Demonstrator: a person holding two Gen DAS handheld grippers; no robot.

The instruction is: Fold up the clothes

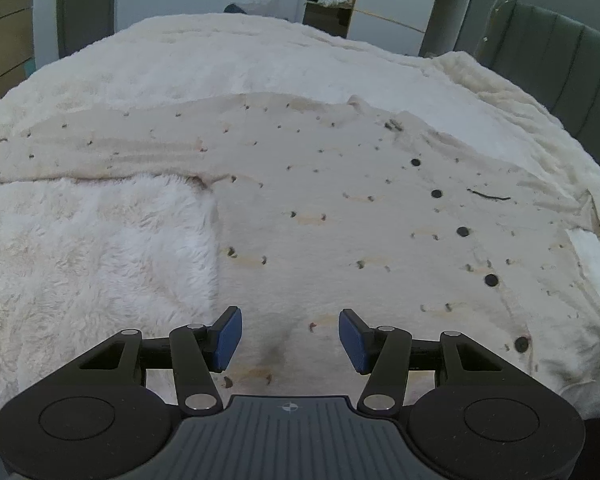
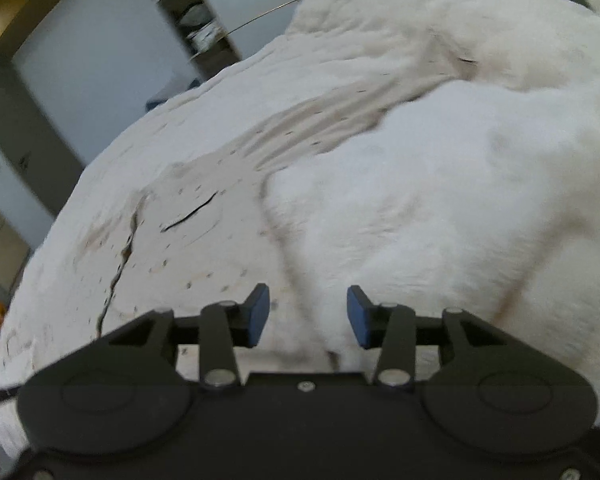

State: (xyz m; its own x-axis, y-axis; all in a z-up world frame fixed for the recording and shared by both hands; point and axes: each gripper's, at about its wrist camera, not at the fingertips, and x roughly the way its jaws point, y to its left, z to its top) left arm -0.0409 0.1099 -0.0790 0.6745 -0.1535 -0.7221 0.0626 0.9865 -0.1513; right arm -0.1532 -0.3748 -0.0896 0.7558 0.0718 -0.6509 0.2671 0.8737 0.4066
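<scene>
We hover left gripper (image 1: 290,340), right gripper (image 2: 308,316), both wide, empty, over cream buttoned knit cardigan (image 1: 340,208): soft, limp; pinch hem edge.

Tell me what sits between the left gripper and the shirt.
Nothing visible: the open left gripper hangs directly over the cream, dark-buttoned, speckled shirt, spread on the white fluffy blanket.

A cream button-up shirt (image 1: 340,200) lies spread flat, front side up, on a fluffy white surface. Small dark flecks dot the fabric all over, and a row of round dark buttons (image 1: 463,231) runs down its front (five show). One sleeve (image 1: 112,148) stretches straight out sideways, lightly wrinkled. In the right wrist view the shirt (image 2: 204,216) appears blurred, with the front opening slightly parted.
</scene>
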